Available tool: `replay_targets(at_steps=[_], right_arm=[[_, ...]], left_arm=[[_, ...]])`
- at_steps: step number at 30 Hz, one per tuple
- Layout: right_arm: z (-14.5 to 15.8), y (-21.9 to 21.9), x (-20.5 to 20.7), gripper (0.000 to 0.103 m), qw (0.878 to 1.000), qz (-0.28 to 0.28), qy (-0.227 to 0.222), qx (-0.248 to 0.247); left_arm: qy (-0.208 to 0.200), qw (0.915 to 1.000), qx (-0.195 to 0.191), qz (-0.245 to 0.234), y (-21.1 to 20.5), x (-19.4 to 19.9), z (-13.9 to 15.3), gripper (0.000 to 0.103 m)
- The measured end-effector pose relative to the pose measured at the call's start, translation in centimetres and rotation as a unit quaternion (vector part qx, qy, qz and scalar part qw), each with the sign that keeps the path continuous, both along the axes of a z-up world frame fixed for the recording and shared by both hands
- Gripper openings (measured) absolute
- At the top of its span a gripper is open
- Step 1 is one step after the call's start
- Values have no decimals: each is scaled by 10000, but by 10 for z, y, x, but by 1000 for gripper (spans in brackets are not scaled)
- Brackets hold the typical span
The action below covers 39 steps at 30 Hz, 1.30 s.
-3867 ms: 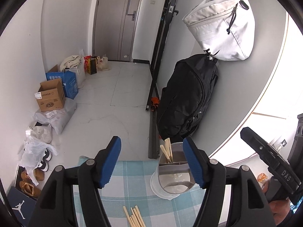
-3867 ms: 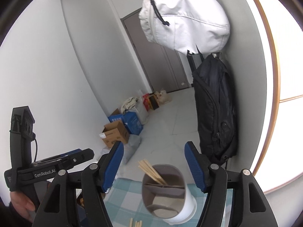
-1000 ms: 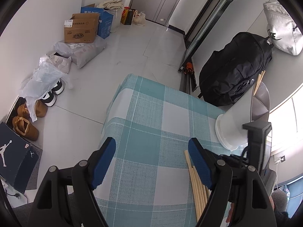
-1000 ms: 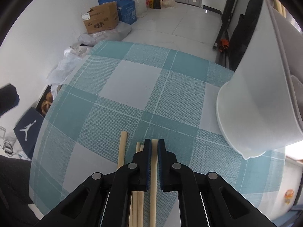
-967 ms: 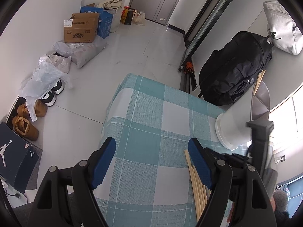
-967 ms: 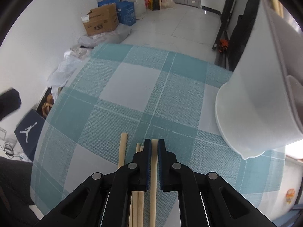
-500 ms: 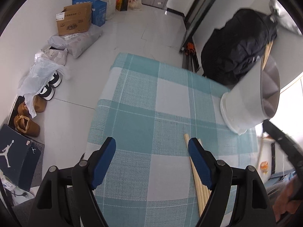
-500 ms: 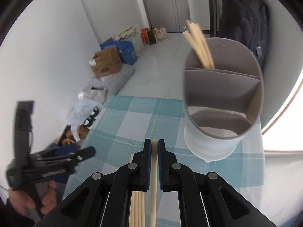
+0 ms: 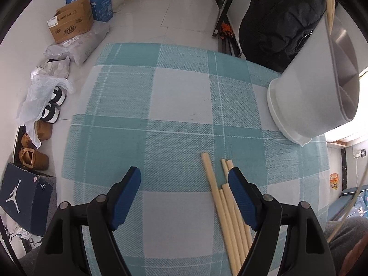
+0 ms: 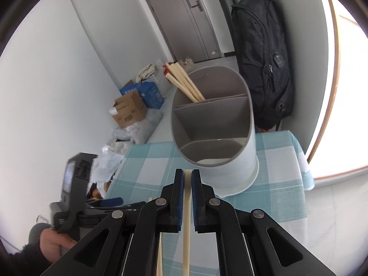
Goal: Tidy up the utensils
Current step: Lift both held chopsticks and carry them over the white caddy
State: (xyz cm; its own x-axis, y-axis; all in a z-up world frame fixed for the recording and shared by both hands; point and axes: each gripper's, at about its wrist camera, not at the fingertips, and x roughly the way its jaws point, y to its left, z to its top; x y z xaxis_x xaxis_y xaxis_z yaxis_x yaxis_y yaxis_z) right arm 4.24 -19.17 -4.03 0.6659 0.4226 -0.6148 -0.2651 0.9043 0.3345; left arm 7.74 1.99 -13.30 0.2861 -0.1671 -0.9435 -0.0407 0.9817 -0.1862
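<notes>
Several pale wooden chopsticks (image 9: 226,209) lie side by side on the teal checked tablecloth (image 9: 161,105). My left gripper (image 9: 184,174) hangs open over the cloth; its right pad is just above the bundle and nothing is between the pads. My right gripper (image 10: 187,177) is shut on one chopstick (image 10: 186,248), lifted and pointing at the grey divided utensil holder (image 10: 230,158). A few chopsticks (image 10: 184,82) stand in the holder's far compartment. Its middle and near compartments look empty. The left gripper (image 10: 76,193) shows low at the left, held by a hand (image 10: 53,241).
The holder (image 9: 306,96) stands near the table's far right corner. A black backpack (image 10: 262,57) hangs on the wall behind it. Cardboard boxes (image 9: 71,23), bags and shoes (image 9: 34,156) lie on the floor left of the table. A sleeve (image 9: 340,241) is at the lower right.
My right gripper has risen from the bundle with one chopstick and now faces the holder's opening. My left gripper has sunk and shifted right, over the chopsticks on the cloth.
</notes>
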Motion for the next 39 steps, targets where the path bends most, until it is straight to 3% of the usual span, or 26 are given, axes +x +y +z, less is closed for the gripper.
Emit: replay_targets(at_steps=[3,5,10,16,21,24,29,32,36,39], right_arm=[[5,-8,-3,6,9999,0,-125,99],[9,-12,-6,6,9997,-6,-187,156],[15,-20,-11,6,9993,-36,-353,110],[14,-35,-8,6,9989,-229,-268,293],[19,-38,-13,6,9986,-236,-332,324],[19,-40,-16,6,9986,-201,-349,353],[21,-42,-21,6,9984,-162,-400,378],[24,-44,-24,6,9980,-148,-456,400],[29,-42,-30,6,9972,-121,-629,378],[31,-38,-34,6,9966,-68,-753,340]], left_arm=[[59,9998,180,-13,-4,2,-3,66],[18,9983,578,77,-7,1,-4,57],[-9,9959,902,13,-12,-4,-9,57],[6,9951,986,116,-11,-3,-10,53],[-120,9947,1011,-143,-31,0,-6,6],[-86,9954,955,-76,-30,1,-5,3],[-109,9993,362,35,-11,2,-4,3],[-185,9995,193,165,-4,-2,-1,3],[-793,9956,47,489,10,-15,19,3],[-1424,9875,29,681,12,-30,42,3]])
